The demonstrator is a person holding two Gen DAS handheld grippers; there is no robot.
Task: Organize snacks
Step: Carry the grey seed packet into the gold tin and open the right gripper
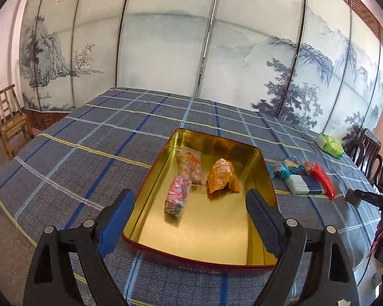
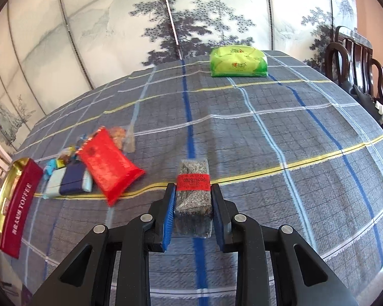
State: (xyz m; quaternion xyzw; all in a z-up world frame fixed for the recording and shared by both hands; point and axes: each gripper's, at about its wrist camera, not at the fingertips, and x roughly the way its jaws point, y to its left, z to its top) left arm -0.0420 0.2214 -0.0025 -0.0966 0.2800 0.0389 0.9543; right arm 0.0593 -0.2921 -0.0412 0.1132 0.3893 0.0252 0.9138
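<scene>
An open toffee tin (image 1: 258, 163) with a gold inside and red walls sits on the checked tablecloth; it also shows at the left of the right wrist view (image 2: 18, 204). In it lie a pink packet (image 1: 177, 197), an orange packet (image 1: 222, 176) and a clear packet of snacks (image 1: 189, 165). My left gripper (image 1: 190, 219) is open and empty, its jaws straddling the tin's near end. My right gripper (image 2: 193, 195) is shut on a grey sesame bar with a red band (image 2: 193, 191), above the cloth. A red packet (image 2: 107, 165), a white-and-navy packet (image 2: 67, 181) and small wrapped sweets (image 2: 63, 156) lie beside the tin.
A green packet (image 2: 237, 61) lies at the table's far side, also in the left wrist view (image 1: 330, 145). Dark chairs (image 2: 357, 61) stand along the right edge. A wooden chair (image 1: 10, 117) stands left of the table. A painted screen wall runs behind.
</scene>
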